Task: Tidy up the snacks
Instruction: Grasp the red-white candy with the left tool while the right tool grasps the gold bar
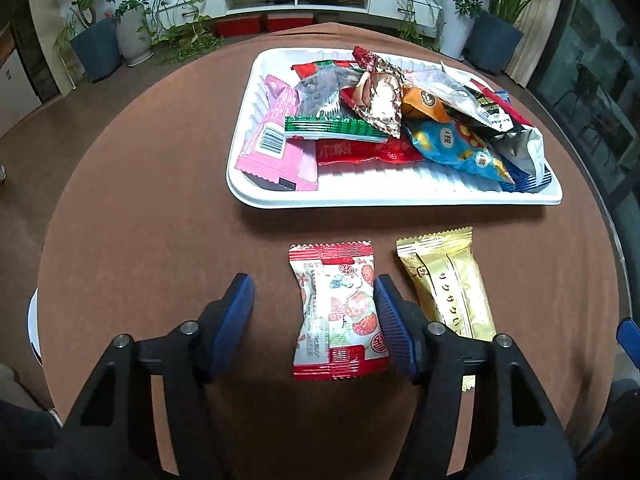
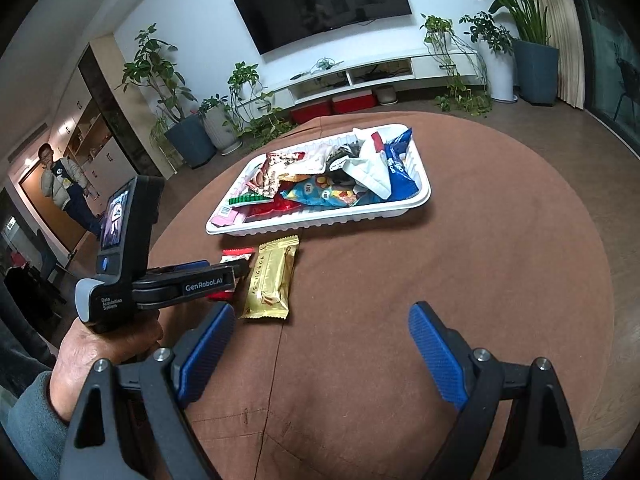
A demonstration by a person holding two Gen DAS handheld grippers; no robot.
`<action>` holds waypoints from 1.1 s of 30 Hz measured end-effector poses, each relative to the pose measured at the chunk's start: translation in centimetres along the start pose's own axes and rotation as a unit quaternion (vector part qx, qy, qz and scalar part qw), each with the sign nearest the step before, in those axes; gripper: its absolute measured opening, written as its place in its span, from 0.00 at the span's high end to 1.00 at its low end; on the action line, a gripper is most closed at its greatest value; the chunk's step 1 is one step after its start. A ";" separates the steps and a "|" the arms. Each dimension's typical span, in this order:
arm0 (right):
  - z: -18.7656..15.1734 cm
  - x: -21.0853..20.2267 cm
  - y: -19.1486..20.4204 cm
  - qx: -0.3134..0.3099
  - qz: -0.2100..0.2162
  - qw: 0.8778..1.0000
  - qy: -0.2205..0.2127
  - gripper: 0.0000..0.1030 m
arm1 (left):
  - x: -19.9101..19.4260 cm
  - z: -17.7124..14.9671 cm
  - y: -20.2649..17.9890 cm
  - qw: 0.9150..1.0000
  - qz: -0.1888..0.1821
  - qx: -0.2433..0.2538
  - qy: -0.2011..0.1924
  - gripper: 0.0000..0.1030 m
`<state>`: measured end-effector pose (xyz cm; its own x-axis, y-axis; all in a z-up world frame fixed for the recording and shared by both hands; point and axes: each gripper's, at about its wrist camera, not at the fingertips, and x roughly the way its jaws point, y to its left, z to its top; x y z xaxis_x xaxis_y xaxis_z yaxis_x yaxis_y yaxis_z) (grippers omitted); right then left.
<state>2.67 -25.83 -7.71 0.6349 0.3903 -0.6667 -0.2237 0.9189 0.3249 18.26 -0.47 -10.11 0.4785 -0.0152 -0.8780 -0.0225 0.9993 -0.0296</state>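
A red and white strawberry snack packet (image 1: pixel 338 312) lies flat on the brown table between the fingers of my open left gripper (image 1: pixel 314 306); its right finger (image 1: pixel 390 316) touches the packet's right edge. A gold wafer packet (image 1: pixel 452 294) lies just right of it. A white tray (image 1: pixel 380 196) behind them holds several mixed snack bags. In the right wrist view my right gripper (image 2: pixel 322 338) is open and empty above bare tablecloth, right of the gold packet (image 2: pixel 272 280). The left gripper (image 2: pixel 236 270) hides most of the red packet (image 2: pixel 236 257) there.
The round table has a brown cloth (image 2: pixel 480 260). The white tray (image 2: pixel 320 224) sits toward the far side. Potted plants (image 2: pixel 188 128), a TV stand (image 2: pixel 360 72) and a standing person (image 2: pixel 66 184) are beyond the table.
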 end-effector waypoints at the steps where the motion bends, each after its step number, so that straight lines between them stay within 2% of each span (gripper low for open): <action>1: 0.0 0.0 0.0 -0.002 -0.002 1.000 0.000 0.12 | 0.1 0.1 -0.1 1.000 0.002 0.003 0.000 0.41; 4: 0.3 0.1 0.2 -0.008 -0.012 1.000 0.004 0.12 | 0.2 0.1 -0.2 1.000 0.002 0.014 -0.005 0.49; 6: 0.5 0.5 0.3 -0.011 -0.020 1.000 0.011 0.12 | 0.0 -0.1 -0.2 1.000 0.002 0.019 -0.009 0.62; 8: 0.8 1.0 0.5 -0.013 -0.025 0.999 0.019 0.12 | -0.1 -0.1 0.0 1.000 -0.007 0.022 -0.010 0.68; 15: 2.4 3.6 2.6 -0.043 -0.037 0.997 0.046 0.12 | -0.6 -1.1 0.5 0.999 -0.041 0.028 -0.016 0.70; 19: 3.0 5.8 4.2 -0.068 -0.047 0.995 0.059 0.12 | -1.9 -2.3 1.6 0.997 -0.067 0.012 -0.024 0.72; 23: 3.2 8.4 5.0 -0.078 -0.050 0.992 0.083 0.20 | -3.3 -3.3 3.2 0.996 -0.081 -0.007 -0.040 0.72; 28: 2.9 10.6 6.4 -0.094 -0.056 0.989 0.103 0.26 | -4.7 -4.6 4.3 0.994 -0.095 -0.023 -0.055 0.72; 33: 2.3 12.7 7.8 -0.112 -0.078 0.982 0.127 0.34 | -5.0 -5.2 5.0 0.992 -0.108 -0.029 -0.058 0.72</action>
<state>10.68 -13.89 -12.11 0.4751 0.2195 -0.8521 -0.3142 0.9469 0.0687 11.16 4.43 -8.31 0.5759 -0.2214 -0.7870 0.0427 0.9695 -0.2415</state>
